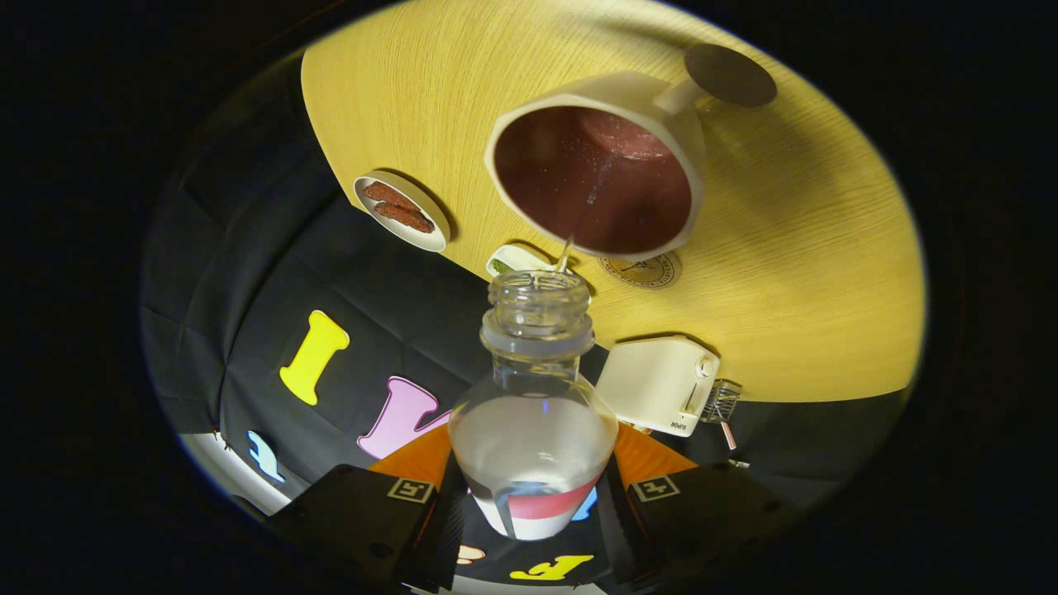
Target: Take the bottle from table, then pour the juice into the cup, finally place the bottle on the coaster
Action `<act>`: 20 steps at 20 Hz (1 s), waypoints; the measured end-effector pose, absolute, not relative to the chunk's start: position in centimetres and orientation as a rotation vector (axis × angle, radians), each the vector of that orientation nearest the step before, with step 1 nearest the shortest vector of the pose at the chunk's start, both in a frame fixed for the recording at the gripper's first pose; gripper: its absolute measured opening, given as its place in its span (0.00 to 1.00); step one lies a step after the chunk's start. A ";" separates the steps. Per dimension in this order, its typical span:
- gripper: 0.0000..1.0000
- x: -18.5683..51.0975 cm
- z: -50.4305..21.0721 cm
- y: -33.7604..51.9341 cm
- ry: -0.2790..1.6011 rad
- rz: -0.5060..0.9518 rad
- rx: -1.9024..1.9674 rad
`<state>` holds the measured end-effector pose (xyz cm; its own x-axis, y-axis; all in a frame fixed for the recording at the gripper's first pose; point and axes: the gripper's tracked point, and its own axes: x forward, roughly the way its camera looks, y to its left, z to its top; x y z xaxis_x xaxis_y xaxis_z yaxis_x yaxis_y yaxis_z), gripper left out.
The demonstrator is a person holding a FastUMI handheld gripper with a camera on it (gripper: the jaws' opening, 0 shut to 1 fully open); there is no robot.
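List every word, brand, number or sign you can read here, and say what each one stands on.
"SUPOR": on the white appliance, beyond the bottle.
Ring of lettering on the printed disc beside the cup: too small to read.
Band on the bottle, which the tool grips with a finger pressing on each side: no text legible.
Square markers on the tool: patterns, not words.

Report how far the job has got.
Done: the bottle is off the table, clamped between the gripper fingers. In hand: it is tipped, a thin stream running from its mouth into the cup. Left: finish pouring, then stand it on the coaster.
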<state>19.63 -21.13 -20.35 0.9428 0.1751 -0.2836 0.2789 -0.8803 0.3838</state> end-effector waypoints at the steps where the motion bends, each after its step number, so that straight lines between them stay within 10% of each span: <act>1: 0.71 19.8 -20.1 -21.1 0.324 -0.333 2.677; 20: 0.71 19.3 -20.2 -20.6 0.320 -0.306 2.629</act>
